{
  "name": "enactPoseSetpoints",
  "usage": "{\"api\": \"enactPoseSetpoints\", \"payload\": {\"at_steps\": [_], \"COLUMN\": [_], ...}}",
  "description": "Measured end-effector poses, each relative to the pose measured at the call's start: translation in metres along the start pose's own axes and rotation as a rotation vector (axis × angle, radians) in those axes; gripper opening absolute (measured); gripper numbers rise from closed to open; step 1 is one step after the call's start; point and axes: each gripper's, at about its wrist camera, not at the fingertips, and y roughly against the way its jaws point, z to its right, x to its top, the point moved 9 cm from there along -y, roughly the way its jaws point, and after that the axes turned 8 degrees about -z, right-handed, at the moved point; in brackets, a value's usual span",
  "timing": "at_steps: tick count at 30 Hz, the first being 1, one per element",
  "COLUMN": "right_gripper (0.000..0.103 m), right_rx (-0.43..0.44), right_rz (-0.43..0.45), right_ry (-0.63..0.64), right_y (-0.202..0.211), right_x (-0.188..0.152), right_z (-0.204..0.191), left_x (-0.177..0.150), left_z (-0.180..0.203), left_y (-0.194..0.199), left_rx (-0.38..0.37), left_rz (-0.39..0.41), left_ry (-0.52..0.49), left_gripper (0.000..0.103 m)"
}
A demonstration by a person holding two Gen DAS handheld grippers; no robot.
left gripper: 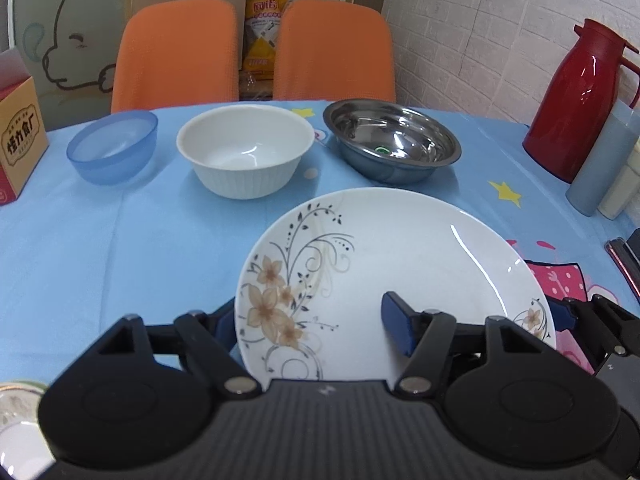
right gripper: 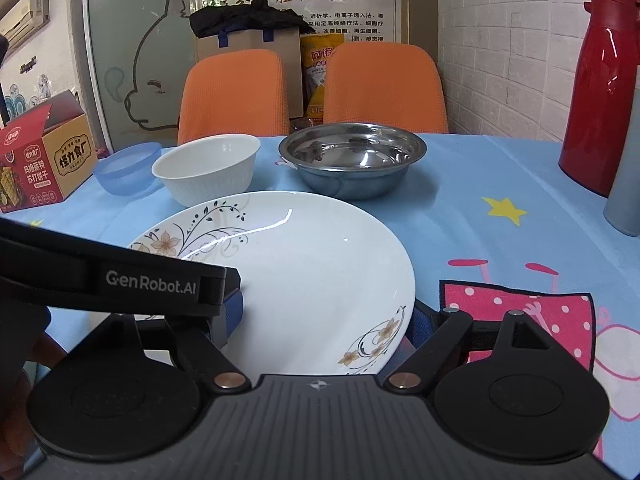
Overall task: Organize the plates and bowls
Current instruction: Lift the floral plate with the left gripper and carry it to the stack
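Plate [left gripper: 400,264], white w/ floral print, sits lifted and tilted over blue tablecloth [left gripper: 120,248], near edge toward both cameras.

Left gripper [left gripper: 312,324]: jaws partly closed on plate's near rim. One blue pad [left gripper: 396,322] lies on plate's upper face; other finger sits below left rim, mostly hidden. Reads as a pinch across the rim.

Right gripper [right gripper: 324,316]: fingers straddle plate's near edge, left finger [right gripper: 232,312] at one side, right finger at the other, blue pads against the rim. Whether pads press firmly can't be told for sure; looks like a grip. Left tool's body, marked "GenRobot.AI", crosses right wrist view at left.

Behind plate, in a row across the table:
- blue bowl [left gripper: 114,148], left
- white bowl [left gripper: 244,152], centre, upright, empty
- steel bowl [left gripper: 392,140], right, just beyond plate's far rim

All three stand apart from one another.

Red jug [left gripper: 576,96] at far right by wall. Carton [left gripper: 18,136] at far left. Two orange chairs [left gripper: 176,52] behind table. Second plate's [left gripper: 18,420] rim shows at lower left in left wrist view.
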Motion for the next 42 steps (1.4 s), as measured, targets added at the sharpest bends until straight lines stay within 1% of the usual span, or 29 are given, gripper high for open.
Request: {"api": "enactPoseSetpoints", "payload": {"at_steps": [5,8,12,18,22,26,30,34,37,39,40,42], "right_gripper": [0.103,0.103,0.103,0.103,0.103,0.103,0.103,0.103,0.103,0.103,0.103,0.103], "right_rx": [0.014,0.039,0.089,0.185,0.223,0.223,0.205,0.214,0.208,0.213,0.217,0.211], "right_rz": [0.050,0.075,0.099,0.091,0.067,0.044,0.032,0.017,0.017,0.011,0.006,-0.001], "right_ry": [0.027,0.050,0.096,0.156,0.195,0.226,0.242,0.233,0.248,0.255,0.259,0.274], "right_y": [0.033,0.049,0.065,0.075,0.076,0.075,0.073,0.068,0.068,0.069,0.069,0.070], "right_x": [-0.003,-0.004,-0.007,-0.026,-0.041,-0.050,-0.055,-0.058,-0.059,-0.058,-0.058,-0.058], "right_z": [-0.026,-0.051,-0.094,-0.164,-0.196,-0.211,-0.212,-0.212,-0.214,-0.214,-0.213,-0.213], "left_x": [-0.016,-0.029,-0.049,-0.093,-0.114,-0.126,-0.129,-0.131,-0.130,-0.128,-0.127,-0.124], "left_z": [-0.019,-0.044,-0.082,-0.142,-0.164,-0.174,-0.175,-0.176,-0.177,-0.177,-0.178,-0.177], "left_y": [0.046,0.077,0.112,0.145,0.152,0.148,0.142,0.139,0.139,0.141,0.143,0.148], "left_rx": [0.023,0.049,0.098,0.180,0.188,0.167,0.142,0.137,0.126,0.128,0.131,0.117], "left_rz": [0.071,0.110,0.142,0.145,0.135,0.122,0.115,0.124,0.124,0.135,0.143,0.159], "left_ry": [0.022,0.057,0.098,0.177,0.215,0.242,0.244,0.231,0.226,0.215,0.215,0.216], "left_gripper": [0.063,0.062,0.062,0.061,0.060,0.060,0.060,0.063,0.066,0.072,0.077,0.077]}}
